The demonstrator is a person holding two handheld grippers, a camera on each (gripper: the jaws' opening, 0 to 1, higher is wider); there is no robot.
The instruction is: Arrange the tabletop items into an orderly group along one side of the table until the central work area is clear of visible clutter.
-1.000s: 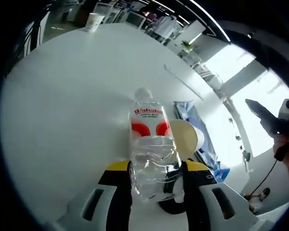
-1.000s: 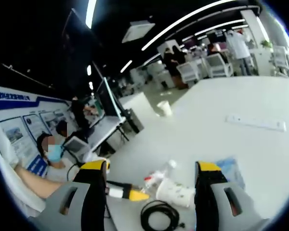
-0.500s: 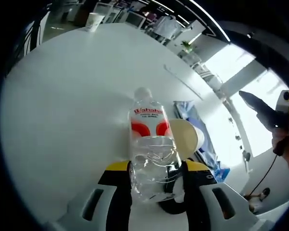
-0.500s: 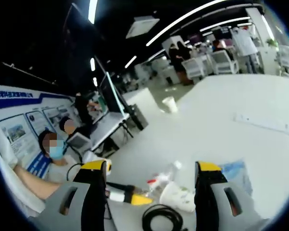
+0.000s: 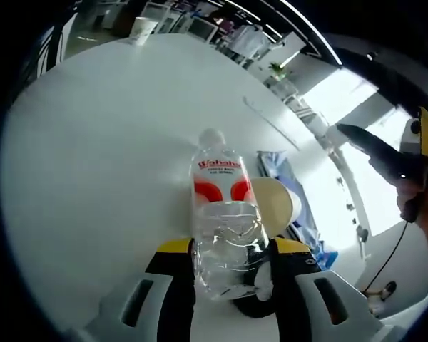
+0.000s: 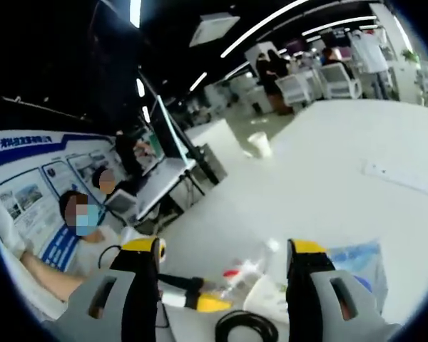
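A wide white table in an open office. The left gripper is clamped on the Wahaha water bottle (clear, nearly empty); just beside the bottle lie a paper cup and black cable. The right gripper hangs wide, empty. Step in hand: carrying the bottle; next, probably set it at the table's edge.

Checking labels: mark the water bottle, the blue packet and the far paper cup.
water bottle (image 5: 217,187): left gripper view, red label.
blue packet (image 5: 278,168): left gripper view, upper end.
paper cup (image 6: 259,144): right gripper view, side wall.
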